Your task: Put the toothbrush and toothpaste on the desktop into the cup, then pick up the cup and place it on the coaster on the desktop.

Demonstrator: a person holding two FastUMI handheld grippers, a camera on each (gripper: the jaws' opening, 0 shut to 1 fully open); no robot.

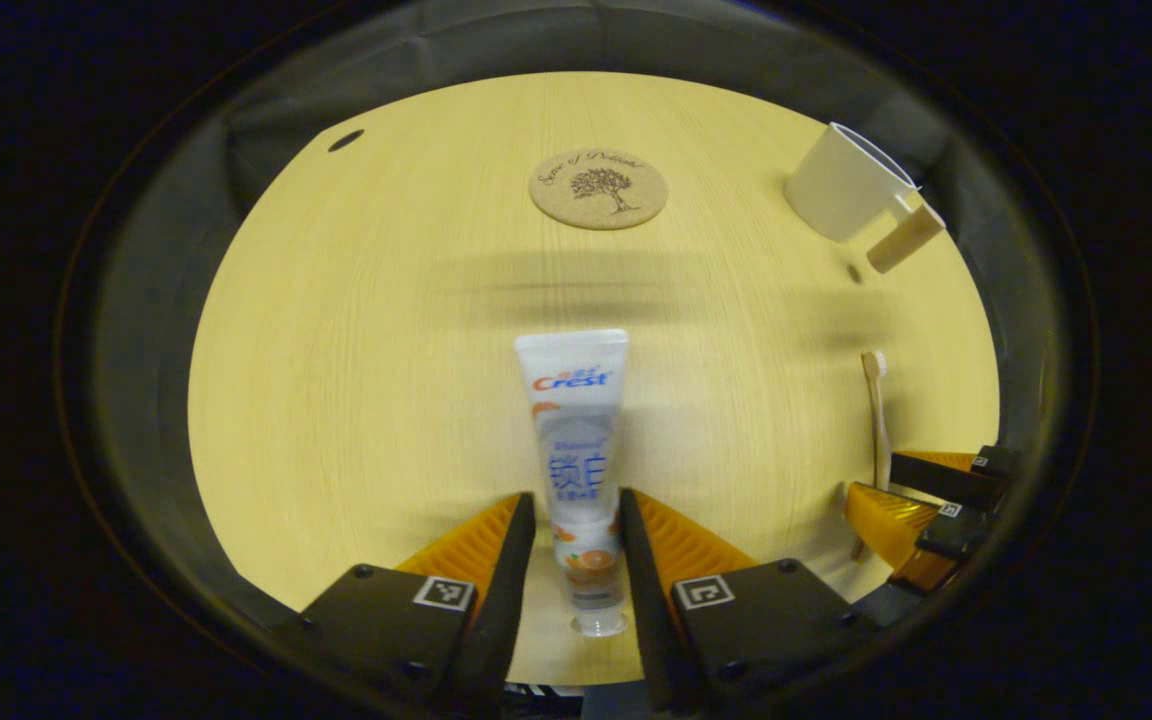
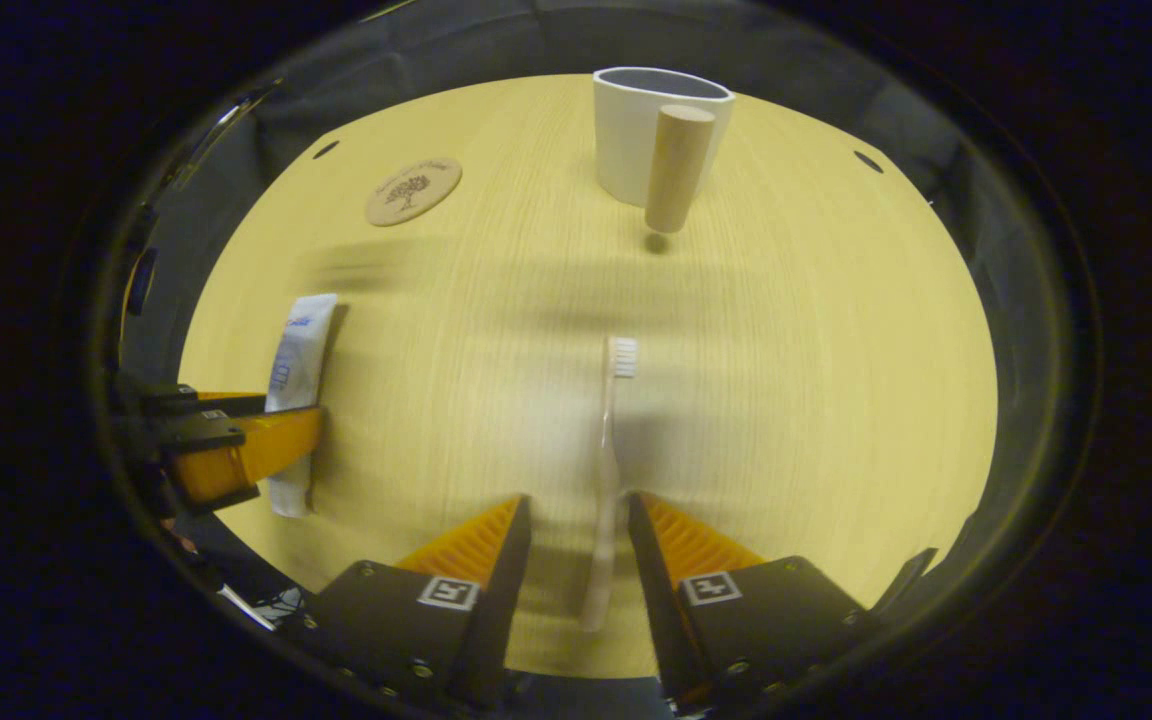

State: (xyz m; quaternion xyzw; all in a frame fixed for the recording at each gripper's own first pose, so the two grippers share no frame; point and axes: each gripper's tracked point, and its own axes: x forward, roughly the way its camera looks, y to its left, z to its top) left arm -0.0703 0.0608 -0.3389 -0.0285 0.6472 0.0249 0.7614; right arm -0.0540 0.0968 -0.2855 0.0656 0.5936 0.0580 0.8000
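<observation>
While grippers straddle toothpaste (image 1: 581,450), toothbrush (image 2: 608,470)

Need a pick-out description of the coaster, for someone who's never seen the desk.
On the pale wooden desk, look at the far side, left of the white cup. The coaster lies flat there: a round cork disc with a dark tree printed on it, the only flat round thing.

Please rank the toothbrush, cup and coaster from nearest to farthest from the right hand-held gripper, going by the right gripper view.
1. Toothbrush: lying between the right hand-held gripper fingers.
2. Cup: far side of the desktop, straight ahead.
3. Coaster: far side, off to the left; too close to the cup to rank firmly.
</observation>
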